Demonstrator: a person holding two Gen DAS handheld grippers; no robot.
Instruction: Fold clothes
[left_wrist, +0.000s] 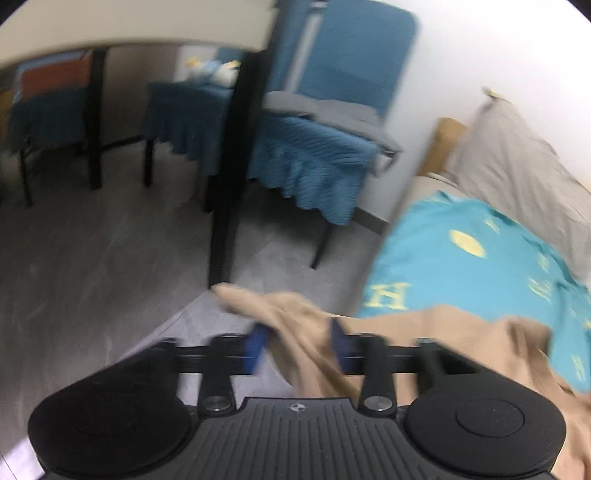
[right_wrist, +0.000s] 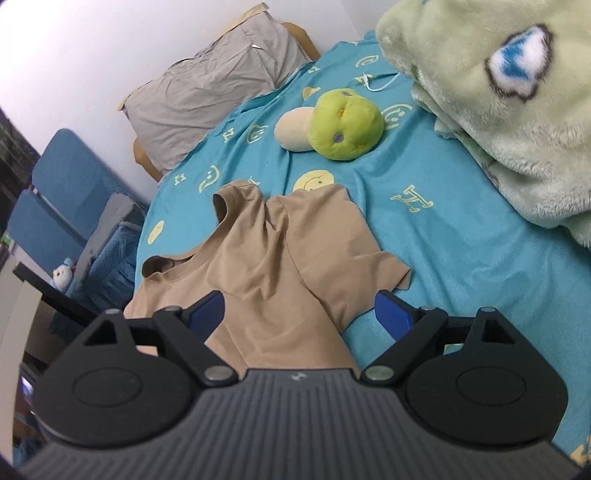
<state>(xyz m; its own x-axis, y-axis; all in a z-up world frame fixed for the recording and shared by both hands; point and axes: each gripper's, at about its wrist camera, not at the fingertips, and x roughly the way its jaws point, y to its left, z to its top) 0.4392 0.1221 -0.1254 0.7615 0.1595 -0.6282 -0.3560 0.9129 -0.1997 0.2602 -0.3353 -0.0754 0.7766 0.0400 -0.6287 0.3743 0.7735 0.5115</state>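
A tan short-sleeved shirt (right_wrist: 266, 266) lies rumpled on the turquoise bedsheet (right_wrist: 443, 236), partly doubled over, with its neck opening toward the left edge of the bed. In the left wrist view a bunched fold of the tan shirt (left_wrist: 295, 325) runs between the blue pads of my left gripper (left_wrist: 297, 343). The jaws stand apart and do not pinch the cloth; this view is blurred. My right gripper (right_wrist: 299, 314) hovers wide open over the shirt's near part, one pad on each side, gripping nothing.
A green plush ball (right_wrist: 345, 125) and a cream one (right_wrist: 293, 129) rest on the sheet beyond the shirt. A large pale-green plush (right_wrist: 498, 110) fills the right side. A grey pillow (right_wrist: 207, 92) lies at the bed's head. A blue-covered chair (left_wrist: 317, 147) and a black table leg (left_wrist: 229, 184) stand on the floor beside the bed.
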